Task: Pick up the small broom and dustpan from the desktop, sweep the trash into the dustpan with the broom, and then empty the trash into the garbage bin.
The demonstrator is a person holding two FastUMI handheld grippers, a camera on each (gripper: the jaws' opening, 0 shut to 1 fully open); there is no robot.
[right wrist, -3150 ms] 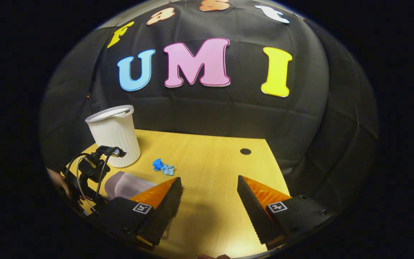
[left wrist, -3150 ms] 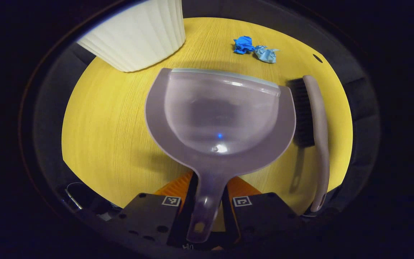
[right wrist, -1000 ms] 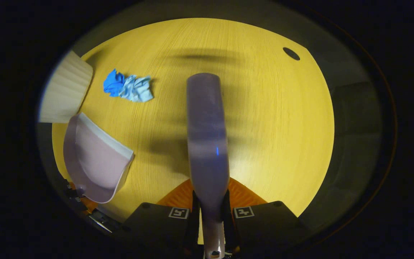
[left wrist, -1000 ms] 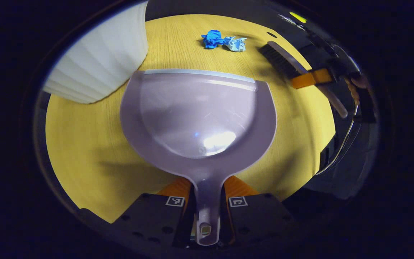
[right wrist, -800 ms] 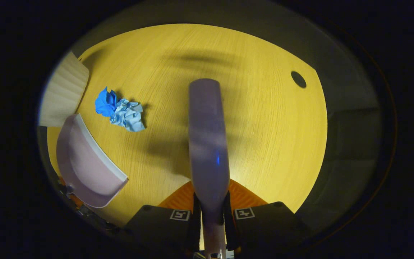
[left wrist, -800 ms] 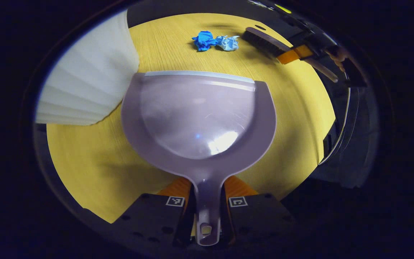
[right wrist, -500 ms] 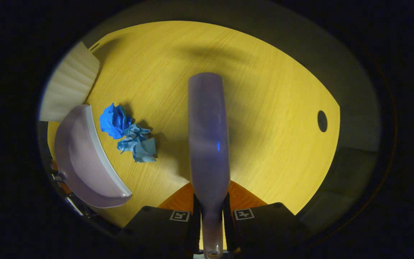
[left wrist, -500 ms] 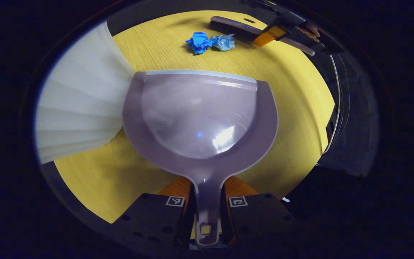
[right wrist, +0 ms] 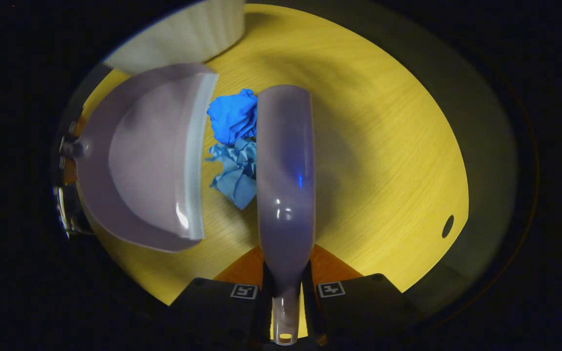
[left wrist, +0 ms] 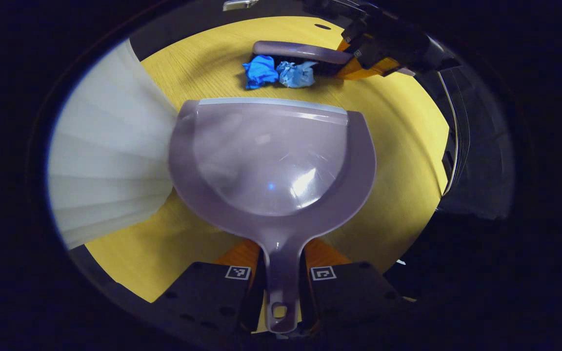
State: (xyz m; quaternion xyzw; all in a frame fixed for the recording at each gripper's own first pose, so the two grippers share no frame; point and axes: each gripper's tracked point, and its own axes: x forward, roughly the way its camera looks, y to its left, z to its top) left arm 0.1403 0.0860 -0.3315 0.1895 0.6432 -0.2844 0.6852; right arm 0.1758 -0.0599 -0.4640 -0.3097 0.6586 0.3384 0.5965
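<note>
In the left gripper view my left gripper [left wrist: 281,278] is shut on the handle of the mauve dustpan [left wrist: 271,161], whose pale front lip faces two crumpled paper balls, one bright blue [left wrist: 258,71] and one light blue [left wrist: 294,74]. Just behind them lies the small broom [left wrist: 300,48], held by my right gripper farther off. In the right gripper view my right gripper [right wrist: 285,292] is shut on the broom [right wrist: 286,175] handle. The broom's back touches the bright blue ball [right wrist: 232,116] and the light blue ball [right wrist: 234,173], which sit between it and the dustpan [right wrist: 149,156].
A white ribbed garbage bin [left wrist: 110,161] stands against the dustpan's left side on the yellow desktop [left wrist: 398,161]; it also sits at the top of the right gripper view [right wrist: 188,29]. A cable hole [right wrist: 448,225] lies near the desk's far edge.
The broom has swung round behind the paper balls and come up against them. The dustpan and the balls now lie closer together, with the lip facing the balls.
</note>
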